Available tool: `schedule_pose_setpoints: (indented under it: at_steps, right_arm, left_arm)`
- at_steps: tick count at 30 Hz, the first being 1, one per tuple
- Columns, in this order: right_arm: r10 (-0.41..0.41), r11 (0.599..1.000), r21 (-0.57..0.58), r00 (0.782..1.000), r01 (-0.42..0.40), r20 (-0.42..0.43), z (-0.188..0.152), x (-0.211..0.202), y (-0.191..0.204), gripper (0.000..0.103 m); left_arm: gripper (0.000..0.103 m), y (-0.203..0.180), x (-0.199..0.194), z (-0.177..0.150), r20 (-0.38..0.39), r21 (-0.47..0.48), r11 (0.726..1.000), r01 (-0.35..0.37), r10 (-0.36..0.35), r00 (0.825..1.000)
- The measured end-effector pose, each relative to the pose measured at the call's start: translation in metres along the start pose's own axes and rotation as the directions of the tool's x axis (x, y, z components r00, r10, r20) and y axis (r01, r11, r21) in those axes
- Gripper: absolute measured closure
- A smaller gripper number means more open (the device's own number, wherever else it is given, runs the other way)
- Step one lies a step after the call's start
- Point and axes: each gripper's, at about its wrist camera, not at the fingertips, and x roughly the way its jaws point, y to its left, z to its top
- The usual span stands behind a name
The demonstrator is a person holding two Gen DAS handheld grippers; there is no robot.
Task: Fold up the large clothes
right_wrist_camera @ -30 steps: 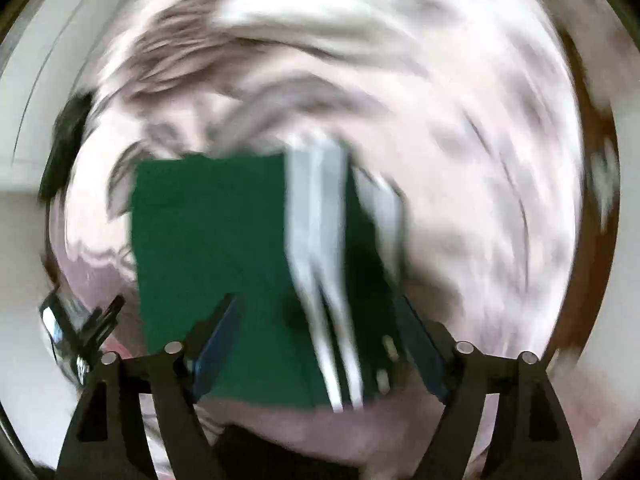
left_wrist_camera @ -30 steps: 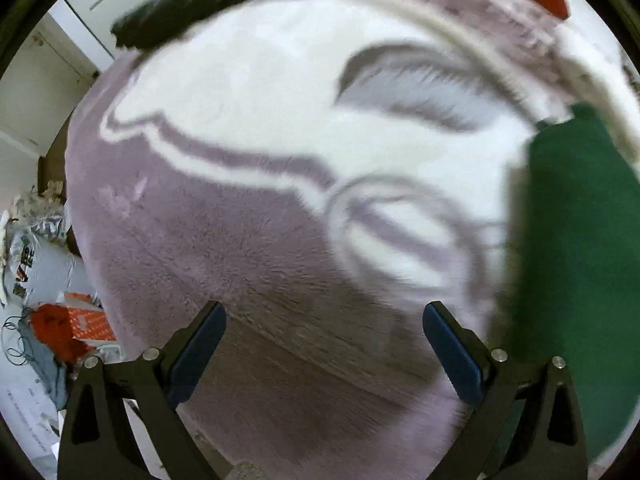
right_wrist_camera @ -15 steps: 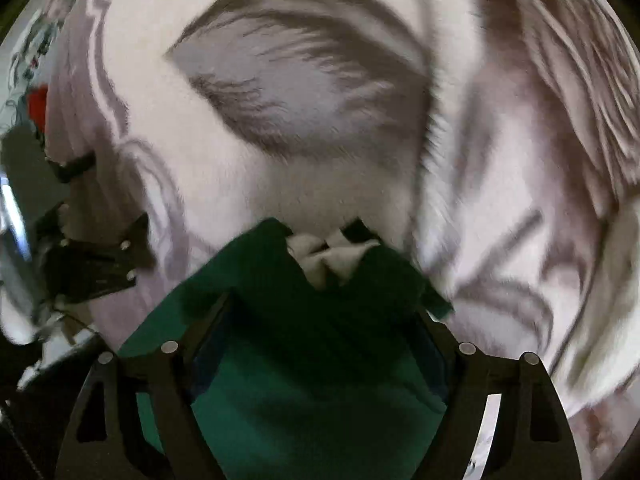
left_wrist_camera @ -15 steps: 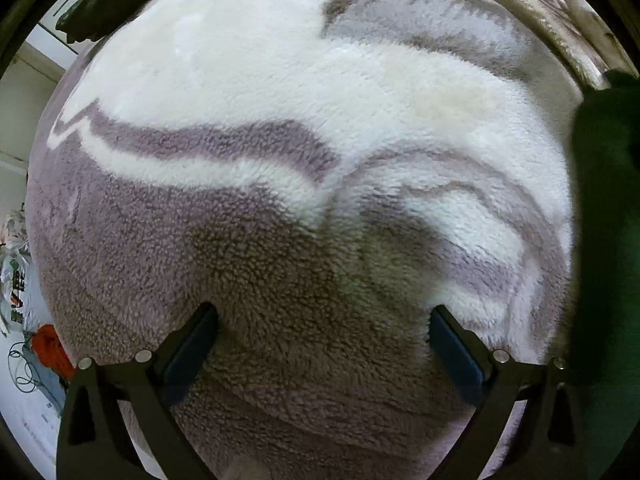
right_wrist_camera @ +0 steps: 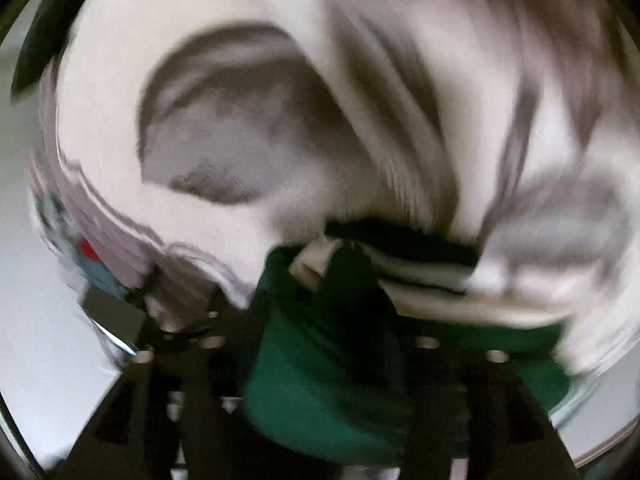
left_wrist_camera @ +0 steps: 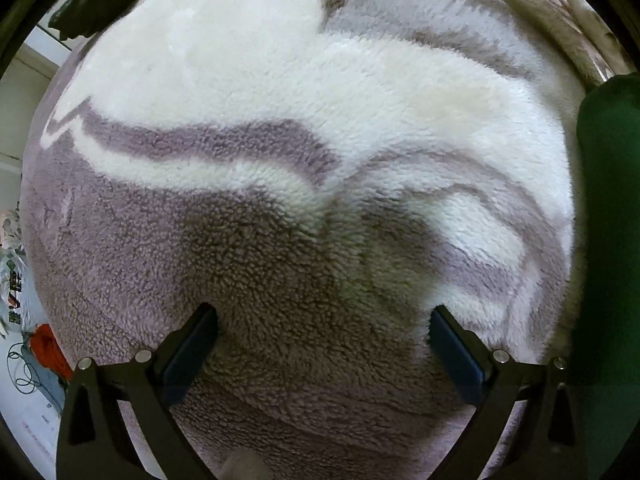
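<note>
left tongs wide on blanket

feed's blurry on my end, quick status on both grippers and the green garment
Left gripper open, pressed into the fleece blanket, empty. Right gripper blurred, green garment bunched between its fingers, grip unclear. Nothing else in the way.

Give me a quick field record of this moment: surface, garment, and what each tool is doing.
surface: fluffy white and mauve blanket
garment: green garment with white stripes, bunched on the blanket
left tool: open, nothing between its fingers, tips at the blanket pile
right tool: blurred; garment lies between its fingers, grip cannot be told
garment in left view: at the right edge
</note>
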Motion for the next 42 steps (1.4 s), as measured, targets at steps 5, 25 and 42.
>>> schedule_pose_setpoints:
  at_steps: [5, 25, 42]
  right_arm:
    - [-0.189, 0.963, -0.211, 0.977, 0.165, -0.096, 0.013, 0.041, 0.043, 0.027]
    - [0.489, 0.758, 0.225, 0.762, -0.612, 0.425, -0.116, -0.04, -0.137, 0.029]
    - [0.286, 0.718, 0.381, 0.746, -0.582, 0.602, -0.267, 0.049, -0.28, 0.101]
  left_arm:
    - [0.0, 0.011, -0.004, 0.01, -0.009, -0.033, 0.999, 0.022, -0.022, 1.0]
    - [0.0, -0.02, -0.092, 0.043, 0.167, -0.028, 0.989, 0.142, -0.136, 0.977]
    - [0.0, -0.122, -0.078, 0.103, 0.172, 0.099, 0.995, 0.006, -0.023, 0.985]
